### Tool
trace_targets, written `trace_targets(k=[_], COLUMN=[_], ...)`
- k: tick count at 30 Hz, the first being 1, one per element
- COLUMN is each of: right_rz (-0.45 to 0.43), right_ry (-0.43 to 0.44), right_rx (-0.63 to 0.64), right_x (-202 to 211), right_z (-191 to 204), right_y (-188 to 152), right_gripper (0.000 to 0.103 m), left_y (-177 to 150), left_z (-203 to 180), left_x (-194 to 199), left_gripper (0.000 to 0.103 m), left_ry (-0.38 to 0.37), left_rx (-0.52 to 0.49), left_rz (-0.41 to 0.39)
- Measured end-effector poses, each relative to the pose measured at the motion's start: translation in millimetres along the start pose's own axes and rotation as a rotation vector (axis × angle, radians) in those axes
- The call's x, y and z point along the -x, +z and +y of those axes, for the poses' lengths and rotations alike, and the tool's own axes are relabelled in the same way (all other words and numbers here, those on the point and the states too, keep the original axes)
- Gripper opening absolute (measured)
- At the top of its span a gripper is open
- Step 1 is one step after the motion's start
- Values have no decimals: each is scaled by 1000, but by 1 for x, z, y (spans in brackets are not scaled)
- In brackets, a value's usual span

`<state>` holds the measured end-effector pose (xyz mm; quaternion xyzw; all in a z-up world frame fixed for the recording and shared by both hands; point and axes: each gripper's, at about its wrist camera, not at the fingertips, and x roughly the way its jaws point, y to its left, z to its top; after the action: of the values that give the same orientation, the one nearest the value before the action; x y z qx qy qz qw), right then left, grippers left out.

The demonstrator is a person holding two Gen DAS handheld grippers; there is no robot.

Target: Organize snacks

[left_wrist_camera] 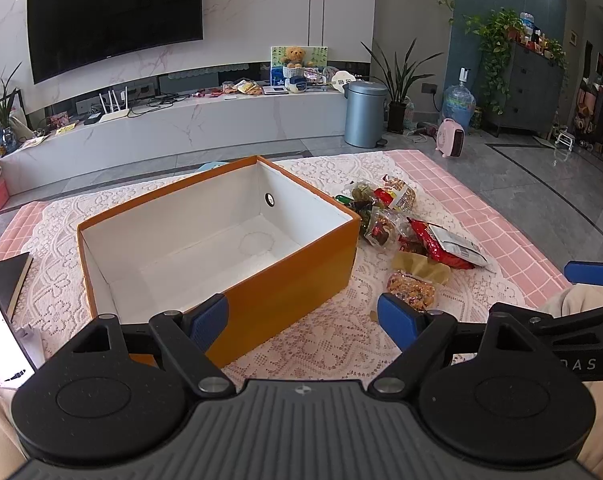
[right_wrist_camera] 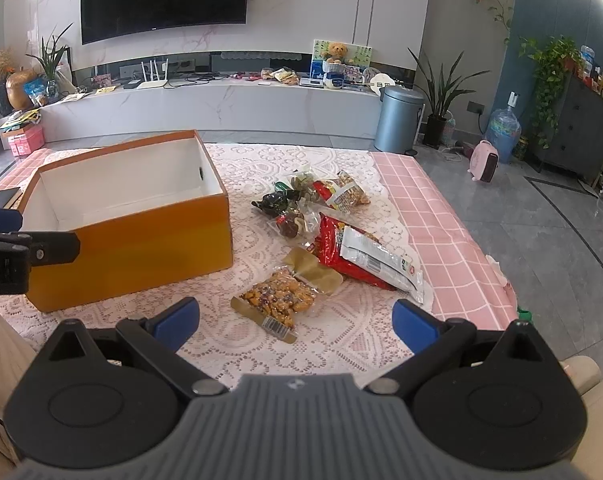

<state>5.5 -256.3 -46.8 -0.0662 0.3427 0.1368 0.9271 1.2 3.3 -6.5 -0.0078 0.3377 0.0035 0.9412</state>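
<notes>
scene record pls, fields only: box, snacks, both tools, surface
box: orange box, open top, white inside, nothing in it
snacks: loose pile on the lace cloth, right of the box, none inside it
nearest snack: clear nut pack, in front of the right tool
largest snack: red bag, lying flat
left tool: open, holds nothing, aimed at the box's near corner
right tool: open, holds nothing
surface: table with pink checked cover under the lace cloth
</notes>
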Motion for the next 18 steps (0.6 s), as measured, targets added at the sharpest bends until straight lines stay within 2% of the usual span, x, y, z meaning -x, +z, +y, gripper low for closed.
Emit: trace_targets(k=[18], right_rz=[4], right_ry=[0], right_rx=[-16], right_x=[-1], right_z=[-3], right_y=[1], right_gripper=[99], left_y=[-2], left_z=[-1], left_x=[-2], left_gripper=[99], left_ry=[3], left_rx=[-12], left_rz=[13])
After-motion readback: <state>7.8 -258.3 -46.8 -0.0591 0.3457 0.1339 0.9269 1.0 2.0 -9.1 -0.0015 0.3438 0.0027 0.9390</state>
